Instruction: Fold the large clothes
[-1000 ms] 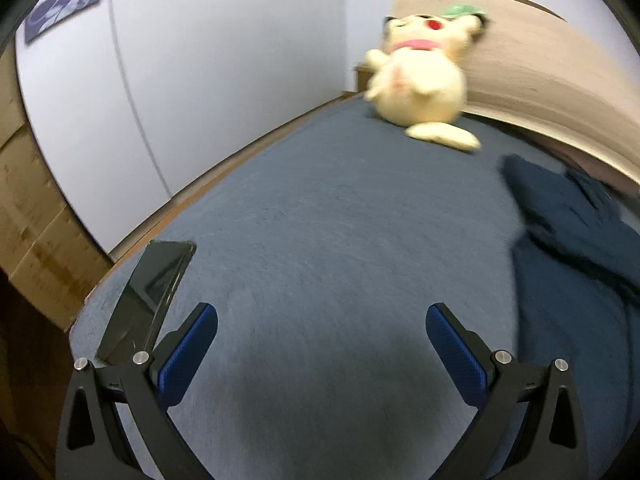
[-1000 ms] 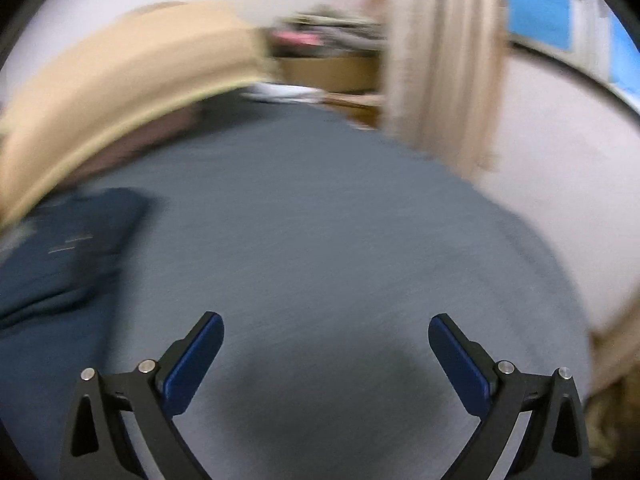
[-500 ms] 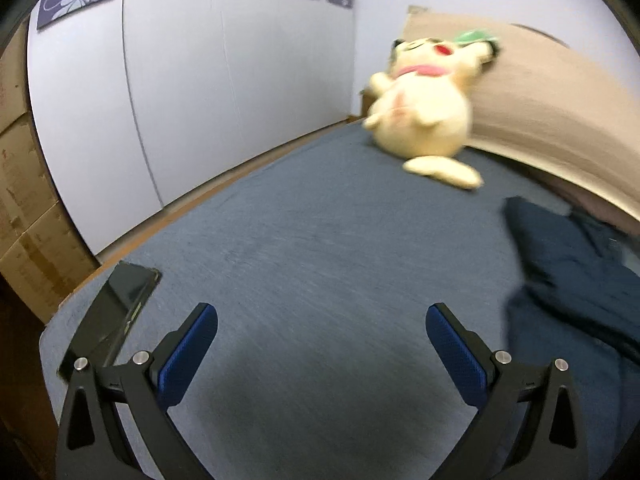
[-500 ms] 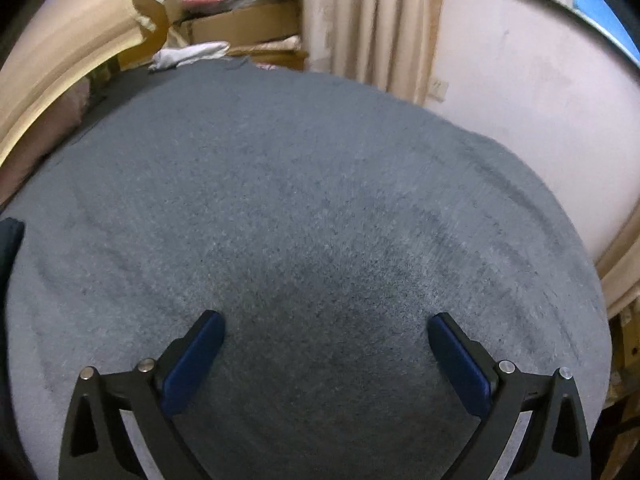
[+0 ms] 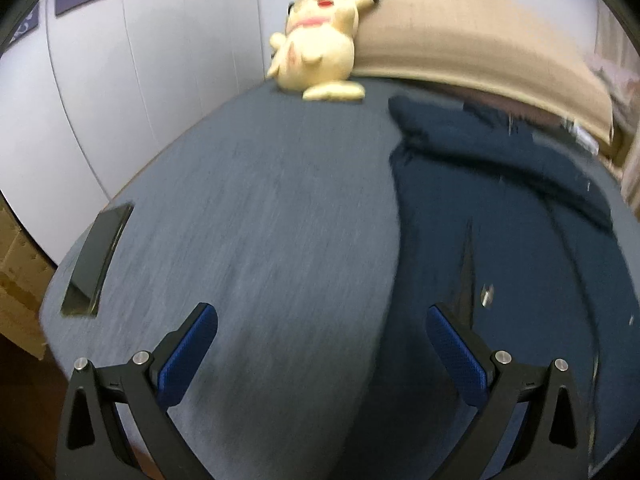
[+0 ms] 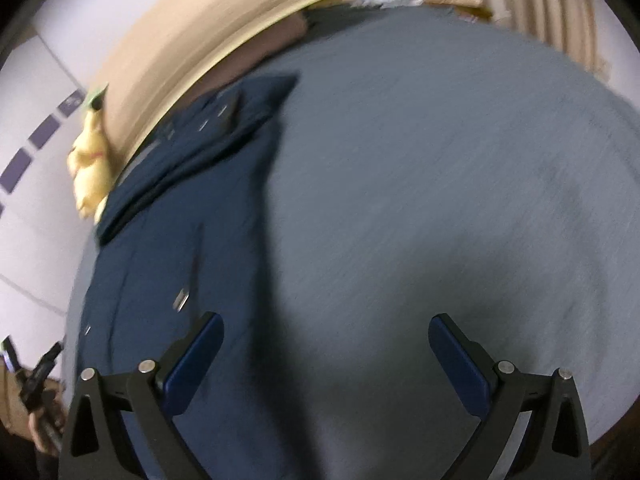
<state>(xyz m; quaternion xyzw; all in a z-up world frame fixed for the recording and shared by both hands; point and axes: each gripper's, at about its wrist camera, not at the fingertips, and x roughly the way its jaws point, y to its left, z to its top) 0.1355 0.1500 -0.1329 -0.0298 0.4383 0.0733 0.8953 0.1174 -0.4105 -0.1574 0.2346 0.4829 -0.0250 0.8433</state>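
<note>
A dark navy garment (image 5: 500,216) with a zipper lies spread on the grey-blue bed (image 5: 260,220), its hood end toward the headboard. In the left wrist view it fills the right half; my left gripper (image 5: 320,344) is open and empty above the bed, its right finger over the garment's left edge. In the right wrist view the garment (image 6: 192,240) lies at the left; my right gripper (image 6: 326,354) is open and empty, its left finger over the garment's right edge.
A yellow plush toy (image 5: 320,44) sits against the tan headboard (image 5: 460,36). A black phone (image 5: 98,256) lies near the bed's left edge. White wardrobe doors (image 5: 120,72) stand at left. Curtains (image 6: 536,4) and boxes lie beyond the bed's far right.
Both views have swung toward the garment: it now lies under the inner finger of each gripper. Both grippers stay open.
</note>
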